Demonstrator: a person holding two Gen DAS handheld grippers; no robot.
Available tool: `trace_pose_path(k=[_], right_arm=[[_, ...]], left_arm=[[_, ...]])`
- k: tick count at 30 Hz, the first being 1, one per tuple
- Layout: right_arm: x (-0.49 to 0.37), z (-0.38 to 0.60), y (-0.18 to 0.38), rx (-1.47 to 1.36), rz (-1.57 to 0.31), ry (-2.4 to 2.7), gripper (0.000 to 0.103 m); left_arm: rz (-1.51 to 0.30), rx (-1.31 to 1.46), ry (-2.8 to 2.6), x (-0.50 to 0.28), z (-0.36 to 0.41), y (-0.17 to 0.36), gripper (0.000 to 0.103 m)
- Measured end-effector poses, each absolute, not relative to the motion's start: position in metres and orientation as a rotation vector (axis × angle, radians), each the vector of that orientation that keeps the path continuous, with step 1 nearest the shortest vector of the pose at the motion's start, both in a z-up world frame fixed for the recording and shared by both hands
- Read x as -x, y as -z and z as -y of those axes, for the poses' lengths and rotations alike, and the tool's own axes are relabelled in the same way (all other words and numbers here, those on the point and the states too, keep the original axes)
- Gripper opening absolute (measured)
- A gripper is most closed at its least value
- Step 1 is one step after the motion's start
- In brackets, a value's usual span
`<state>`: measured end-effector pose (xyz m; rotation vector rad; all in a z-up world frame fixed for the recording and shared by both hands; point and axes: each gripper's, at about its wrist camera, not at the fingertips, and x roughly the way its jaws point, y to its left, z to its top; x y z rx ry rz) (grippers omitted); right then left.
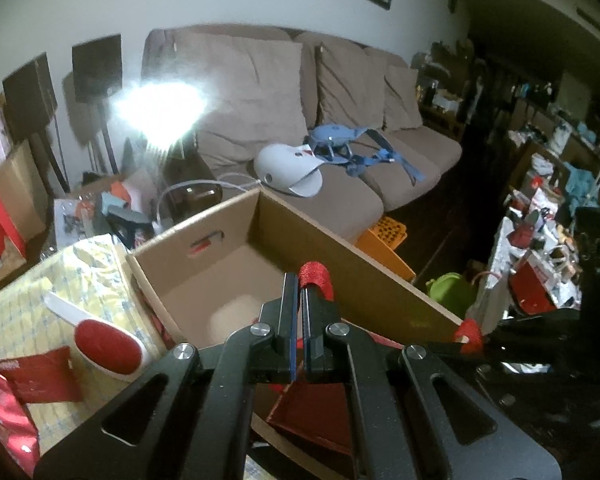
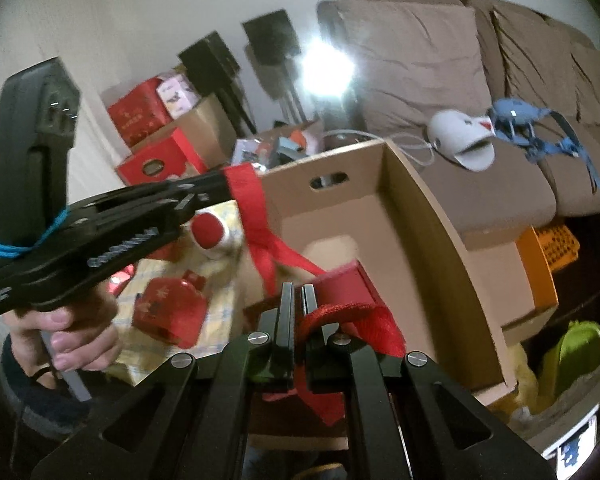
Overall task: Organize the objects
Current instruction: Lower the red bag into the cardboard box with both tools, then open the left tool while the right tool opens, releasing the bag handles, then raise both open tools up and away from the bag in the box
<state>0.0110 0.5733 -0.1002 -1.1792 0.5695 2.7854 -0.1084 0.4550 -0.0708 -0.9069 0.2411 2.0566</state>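
Bag (image 2: 340, 292), red paper with soft ribbon handles, hangs between the two grippers over the near rim of the open box (image 1: 228, 264); likely light, creasing easily, best taken by the handles. Left gripper (image 1: 299, 304) is clamped on one red handle (image 1: 314, 276), right gripper (image 2: 299, 308) on the other. Below lies a yellow cloth (image 1: 60, 292) with a lint brush (image 1: 104, 344); behind, a sofa (image 1: 300, 88) in a cluttered, dim room.

The cardboard box (image 1: 236, 264) gapes open and bare inside — its tall walls and the red bag (image 2: 340, 292) crowd the near rim.
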Motion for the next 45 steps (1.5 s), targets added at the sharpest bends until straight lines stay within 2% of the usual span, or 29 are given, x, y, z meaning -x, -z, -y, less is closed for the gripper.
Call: trace_pose_path(k=[5,9,16,19,22,24,26,27,29,30,32,34,35,37,45], right_arm=[[-0.007,-0.586,0.118,1.244,-0.595,-2.692,0.004],[-0.007,-0.582,0.122,1.279,-0.538,-2.669,0.004],[-0.002,-0.579,0.130,1.323,-0.501,-2.642,0.010],[0.002,-0.579,0.143,1.396,-0.468,-2.583,0.020],[0.002,-0.584,0.150,1.432,-0.473,-2.551,0.023],[0.001,-0.586,0.151,1.432,-0.472,-2.539,0.031],[0.000,-0.588,0.151,1.426,-0.451,-2.514,0.050],[0.000,-0.589,0.152,1.424,-0.441,-2.500,0.053],[-0.001,-0.591,0.153,1.422,-0.432,-2.467,0.060],[-0.001,-0.592,0.154,1.421,-0.431,-2.455,0.063],[-0.002,-0.595,0.155,1.414,-0.420,-2.433,0.073],[-0.002,-0.597,0.152,1.398,-0.416,-2.428,0.078],[-0.003,-0.598,0.149,1.381,-0.417,-2.430,0.082],[-0.005,-0.599,0.145,1.354,-0.417,-2.433,0.084],[-0.014,-0.608,0.124,1.206,-0.436,-2.450,0.085]], left_arm=[[-0.267,0.969,-2.033,0.112,-0.459,0.086,0.002],[-0.261,0.991,-2.011,0.112,-0.459,0.096,0.002],[-0.332,1.061,-1.962,0.108,-0.468,0.117,0.002],[-0.348,1.061,-1.921,0.105,-0.469,0.120,0.002],[-0.359,1.051,-1.906,0.101,-0.470,0.120,0.003],[-0.362,1.046,-1.902,0.100,-0.470,0.117,0.003],[-0.337,1.054,-1.880,0.100,-0.469,0.116,0.003],[-0.323,1.057,-1.873,0.101,-0.468,0.115,0.003],[-0.296,1.068,-1.856,0.105,-0.466,0.114,0.008],[-0.277,1.076,-1.847,0.107,-0.464,0.113,0.013],[-0.253,1.095,-1.834,0.109,-0.462,0.111,0.027],[-0.244,1.100,-1.843,0.110,-0.459,0.107,0.048],[-0.245,1.102,-1.848,0.110,-0.458,0.105,0.052],[-0.262,1.106,-1.874,0.110,-0.457,0.103,0.067],[-0.233,1.054,-1.961,0.106,-0.441,0.086,0.093]])
